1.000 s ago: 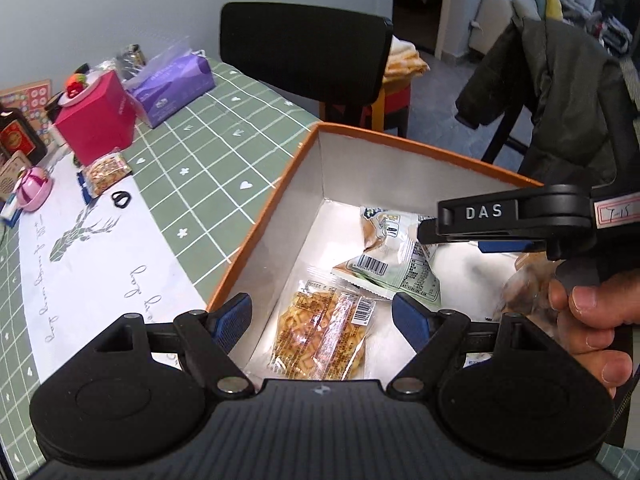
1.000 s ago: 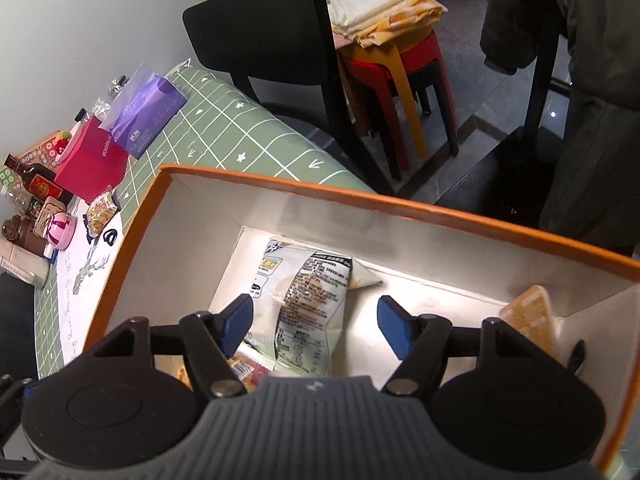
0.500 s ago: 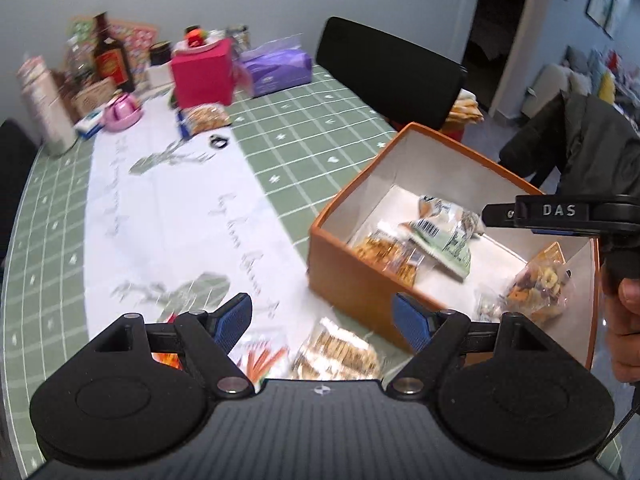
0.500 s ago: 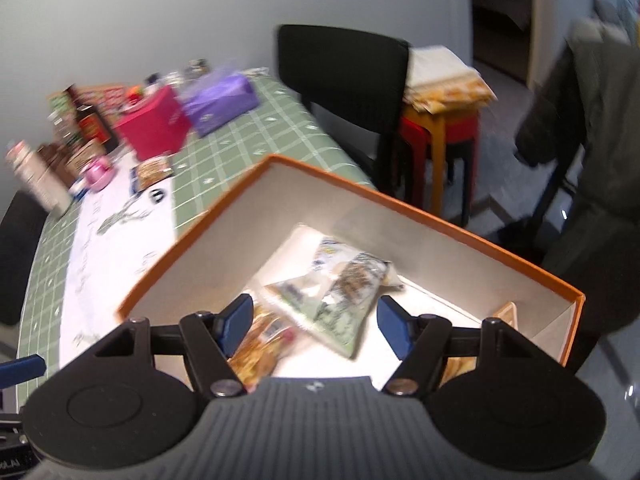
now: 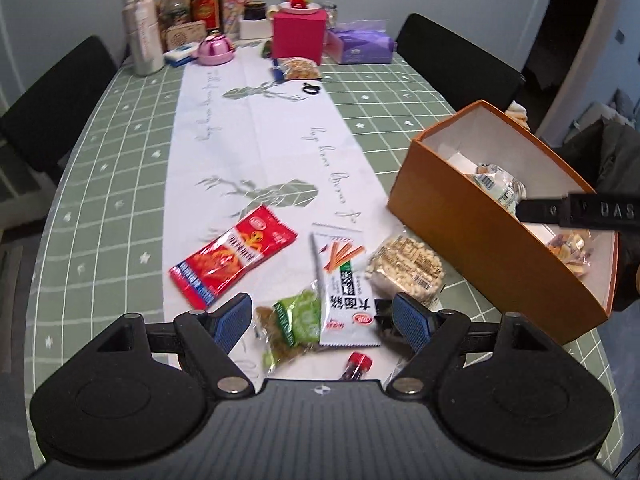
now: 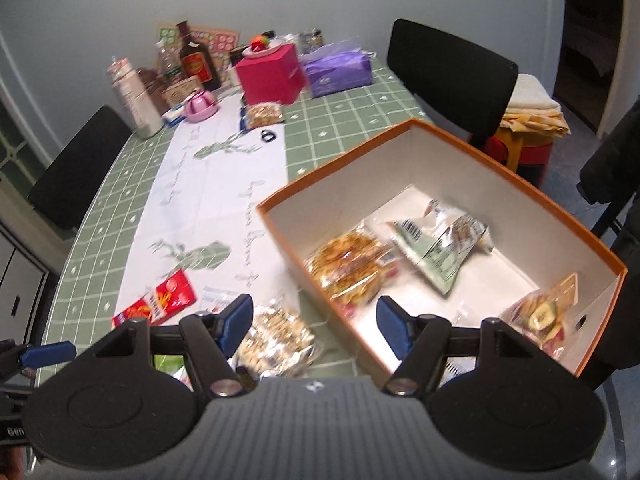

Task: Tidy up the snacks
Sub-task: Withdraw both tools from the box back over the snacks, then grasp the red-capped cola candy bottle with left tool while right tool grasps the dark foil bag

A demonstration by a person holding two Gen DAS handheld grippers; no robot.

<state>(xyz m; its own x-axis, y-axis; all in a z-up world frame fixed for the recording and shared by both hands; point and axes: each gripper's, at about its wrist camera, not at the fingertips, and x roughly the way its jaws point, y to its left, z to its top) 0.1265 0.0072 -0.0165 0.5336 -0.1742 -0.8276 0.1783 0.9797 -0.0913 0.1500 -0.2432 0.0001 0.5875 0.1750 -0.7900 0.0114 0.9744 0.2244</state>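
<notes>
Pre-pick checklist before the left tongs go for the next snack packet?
1. Left tongs open, nothing between the pads: ok.
2. Right tongs open and empty: ok.
3. Loose packets in view: red packet, white packet, green packet, peanut packet: ok.
4. Packets separate: not ok, the white packet overlaps the green one.
5. Orange box has free floor: ok.
6. Right tongs clear of the box opening: cannot tell.

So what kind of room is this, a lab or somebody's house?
Most likely a home dining room: a table under a green checked cloth with black chairs around it, bottles and a tissue pack at the far end, and snack packets beside an orange box.
</notes>
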